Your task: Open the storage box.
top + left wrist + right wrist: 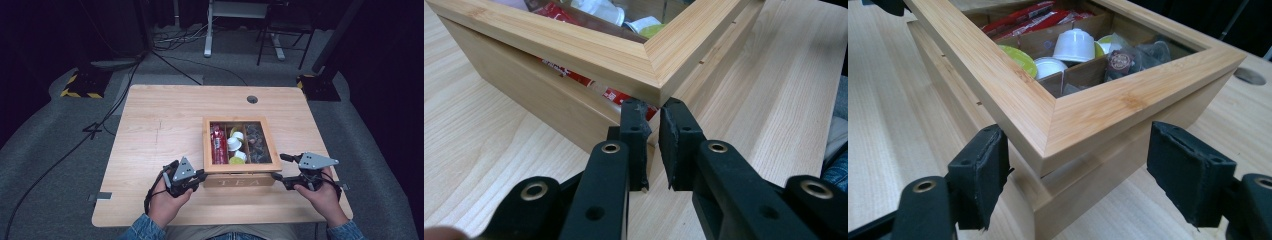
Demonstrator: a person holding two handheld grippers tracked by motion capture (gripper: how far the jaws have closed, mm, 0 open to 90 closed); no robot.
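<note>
One pale wooden table (165,130) carries a single light bamboo tea box (239,180) with "TEA" on its front and a glass-paned framed lid (1013,100). Two hand-held grippers flank the box's near corners, one at each.

The lid sits slightly raised off the box body, a thin gap showing beneath its frame in both gripper views. Through the pane, three compartments run front to back: red sachets (217,142) in the one nearest the left gripper (196,179), white and yellow-green capsules (235,145) in the middle, dark wrapped packets (257,142) nearest the right gripper (280,167); the counts inside cannot be told.

The left gripper's jaws stand nearly together, a narrow slit between them, their tips just under the lid's near corner, directly ahead. It grasps nothing.

The right gripper's jaws are spread wide, with the box's other near corner between them, its pads (980,175) apart from the wood.
</note>
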